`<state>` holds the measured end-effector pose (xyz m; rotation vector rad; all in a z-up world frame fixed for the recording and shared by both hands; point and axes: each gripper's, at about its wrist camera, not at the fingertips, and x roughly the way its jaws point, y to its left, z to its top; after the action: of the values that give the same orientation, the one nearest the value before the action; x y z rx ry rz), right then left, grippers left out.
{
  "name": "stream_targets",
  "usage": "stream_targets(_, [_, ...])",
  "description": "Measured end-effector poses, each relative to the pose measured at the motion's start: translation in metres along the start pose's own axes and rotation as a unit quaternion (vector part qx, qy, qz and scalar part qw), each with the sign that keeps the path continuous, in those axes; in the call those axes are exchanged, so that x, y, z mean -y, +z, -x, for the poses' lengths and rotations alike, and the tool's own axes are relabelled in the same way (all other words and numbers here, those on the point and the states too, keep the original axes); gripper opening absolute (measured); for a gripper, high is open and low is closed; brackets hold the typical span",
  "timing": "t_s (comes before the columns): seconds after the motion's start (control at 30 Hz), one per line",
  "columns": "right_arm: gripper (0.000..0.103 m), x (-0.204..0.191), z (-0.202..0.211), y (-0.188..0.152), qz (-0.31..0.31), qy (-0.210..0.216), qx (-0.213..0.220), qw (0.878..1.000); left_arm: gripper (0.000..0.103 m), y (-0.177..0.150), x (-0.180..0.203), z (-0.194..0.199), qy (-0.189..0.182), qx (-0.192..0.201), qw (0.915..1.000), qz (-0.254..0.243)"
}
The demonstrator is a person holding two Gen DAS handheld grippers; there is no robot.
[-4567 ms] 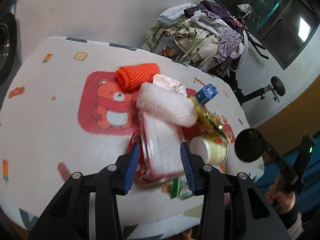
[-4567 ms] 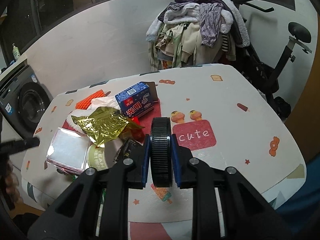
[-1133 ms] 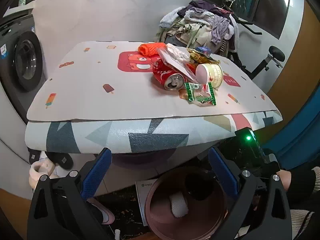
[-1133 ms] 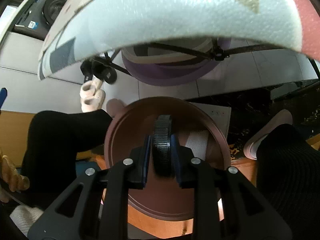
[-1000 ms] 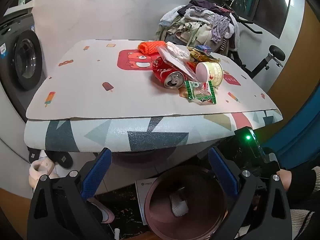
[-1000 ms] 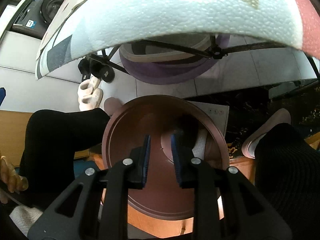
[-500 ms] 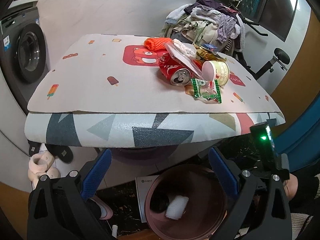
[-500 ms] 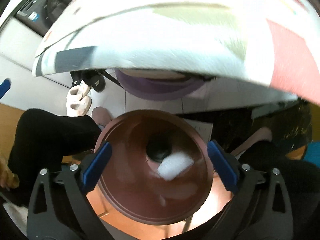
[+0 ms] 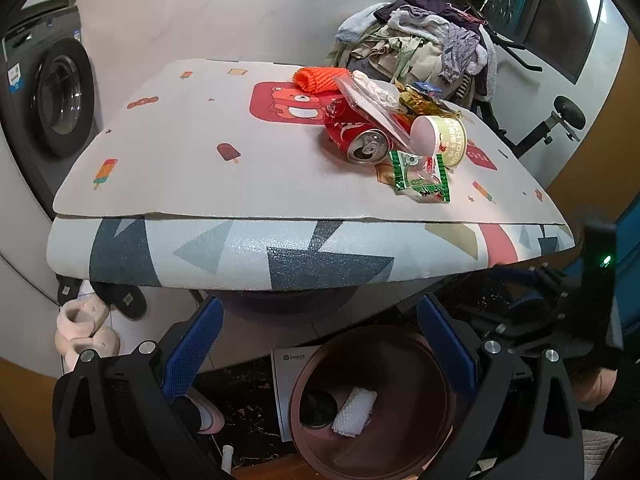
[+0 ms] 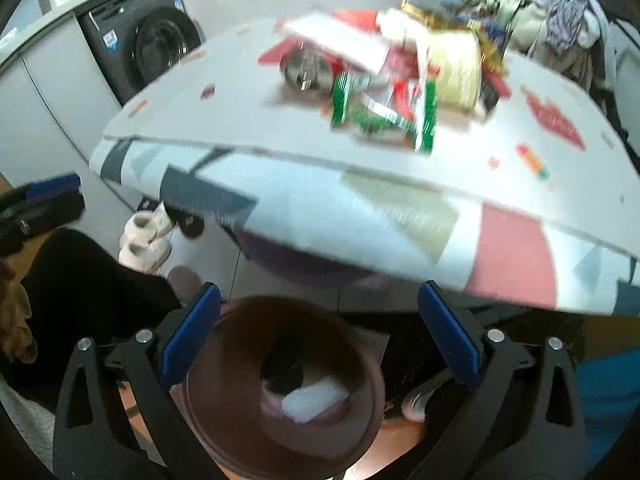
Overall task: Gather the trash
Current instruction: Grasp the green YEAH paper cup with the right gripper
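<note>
Left wrist view: left tongs [image 9: 318, 342] spread wide, empty, over bin [image 9: 440, 420] at 6 o'clock; white wad [image 9: 355, 412] and black disc [image 9: 318, 409] inside. Table [image 9: 180, 148] trash pile, can [image 9: 356, 136] at 1 o'clock. Right tongs [image 10: 319, 330] likewise released, empty, above bin [image 10: 224, 420].

Little here reads clearly: the table cover [image 9: 280, 168] carries the word "cute" in white on a red patch at its right side, the pale yogurt tub [image 9: 444, 138] shows "YOGURT" along its wall, and the red can's [image 9: 352, 132] script is too curved to make out
</note>
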<state>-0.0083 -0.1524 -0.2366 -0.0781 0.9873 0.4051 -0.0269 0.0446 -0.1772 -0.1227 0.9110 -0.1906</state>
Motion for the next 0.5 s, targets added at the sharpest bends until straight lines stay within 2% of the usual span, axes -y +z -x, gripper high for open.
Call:
stream_targets(0.27, [0.096,0.037,0.024,0.042,-0.014,-0.033,0.064,0.997,0.095,0.015,-0.016,-0.001,0.007,0.013,0.9996,0.025])
stream_targets(0.37, [0.088,0.054,0.025,0.064,-0.028,-0.053,0.08,0.995,0.095,0.02,-0.023,-0.002,0.01,0.016,0.9992,0.035])
stream_targets(0.5, [0.083,0.072,0.017,0.093,-0.041,-0.077,0.097,0.991,0.095,0.024,-0.032,-0.007,0.016,0.013,0.9987,0.048])
